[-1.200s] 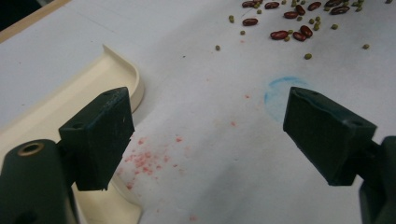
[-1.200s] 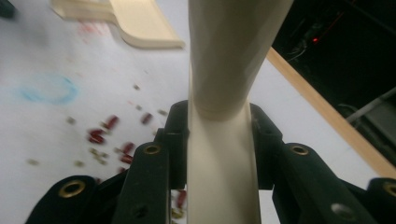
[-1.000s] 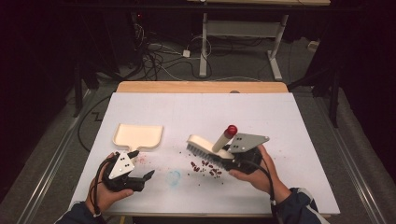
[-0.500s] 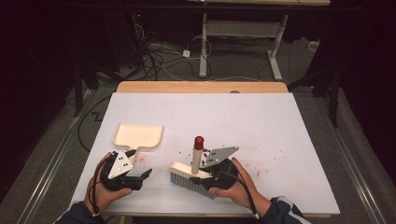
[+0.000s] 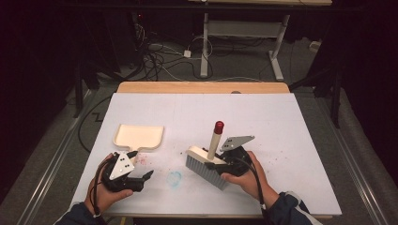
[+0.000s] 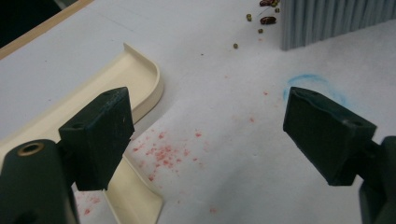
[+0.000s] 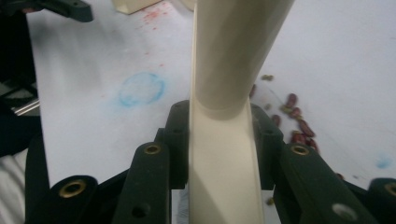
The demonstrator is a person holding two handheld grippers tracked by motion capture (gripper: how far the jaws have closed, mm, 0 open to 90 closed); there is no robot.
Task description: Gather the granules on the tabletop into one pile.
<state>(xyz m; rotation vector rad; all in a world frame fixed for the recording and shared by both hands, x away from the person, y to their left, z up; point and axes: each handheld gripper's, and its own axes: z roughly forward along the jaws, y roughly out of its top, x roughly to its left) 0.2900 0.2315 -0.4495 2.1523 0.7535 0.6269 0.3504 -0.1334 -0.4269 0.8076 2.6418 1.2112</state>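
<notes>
Nearest the table's [image 5: 309, 140] front edge, two grippers are being held by a person. Toward the front left corner, the left gripper [image 5: 141, 180] is being kept low with its jaws standing wide apart and nothing between them; in the left gripper view [image 6: 205, 140] bare white surface with pink specks is lying in the gap.

A little right of the middle of the front edge, the brush [image 5: 206, 164] is being gripped by the right gripper [image 5: 225, 157], whose jaws are being pressed onto the cream handle near its base, as the right gripper view [image 7: 219, 140] is showing. The handle is being tilted up and away toward the far edge, ending in a red cap [image 5: 218, 126], while the long bristle block is being laid slantwise, running from the middle of the table toward the front right.

Farther in, the dustpan [image 5: 139, 136] is lying toward the left edge, its handle pointing at the front edge and sitting just beside the left gripper's near jaw. Scattered beans [image 7: 296, 123] are lying close against the brush head, in the open stretch between brush and dustpan. Judged from this, the coming sweep is being pointed leftward, and the empty left gripper is the nearer one for steadying the dustpan.
</notes>
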